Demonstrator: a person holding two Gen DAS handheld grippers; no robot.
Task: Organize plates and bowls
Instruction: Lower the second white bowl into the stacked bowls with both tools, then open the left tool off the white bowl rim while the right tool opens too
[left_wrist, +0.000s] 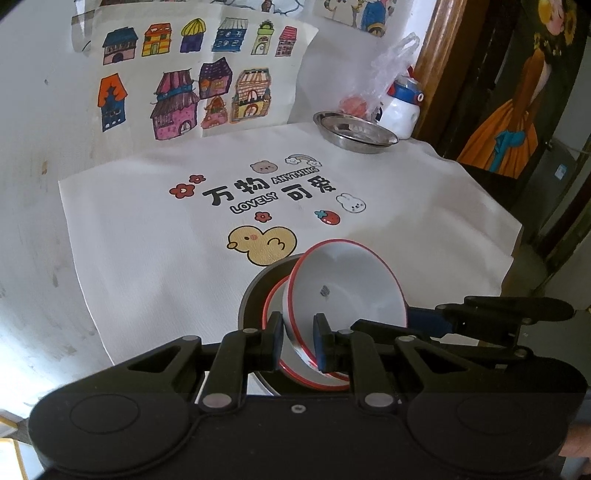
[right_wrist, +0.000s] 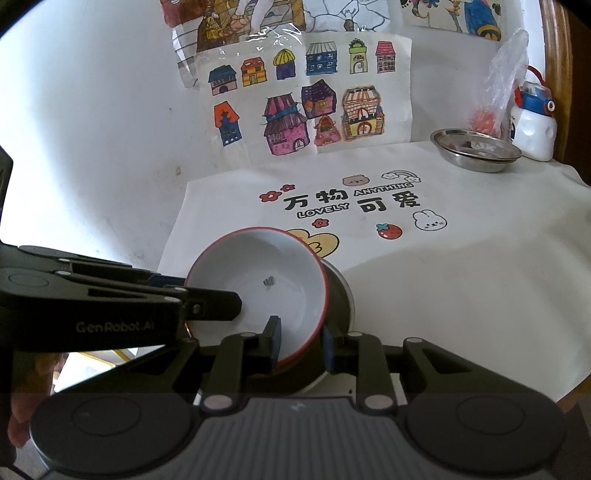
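Two grippers, left (left_wrist: 298, 334) and right (right_wrist: 301, 341), are pinched on one red-rimmed white bowl (left_wrist: 345, 288), held tilted at lower centre above a dark plate (left_wrist: 258, 284), seemingly for nesting.

Left claw (left_wrist: 298, 341) grips tilted red-rimmed bowl (left_wrist: 343, 291).

Both tools are matte black plastic. The left gripper (left_wrist: 298, 334) has angular linkage arms pinned with round silver rivets, blue pads on its fingertips (left_wrist: 320, 341), two round black caps at the lower corners and a small screw at centre. The right gripper (right_wrist: 301, 341) matches, with a ribbed grey centre panel. White "GenRobot.AI" lettering marks the body at the right-wrist view's left edge.
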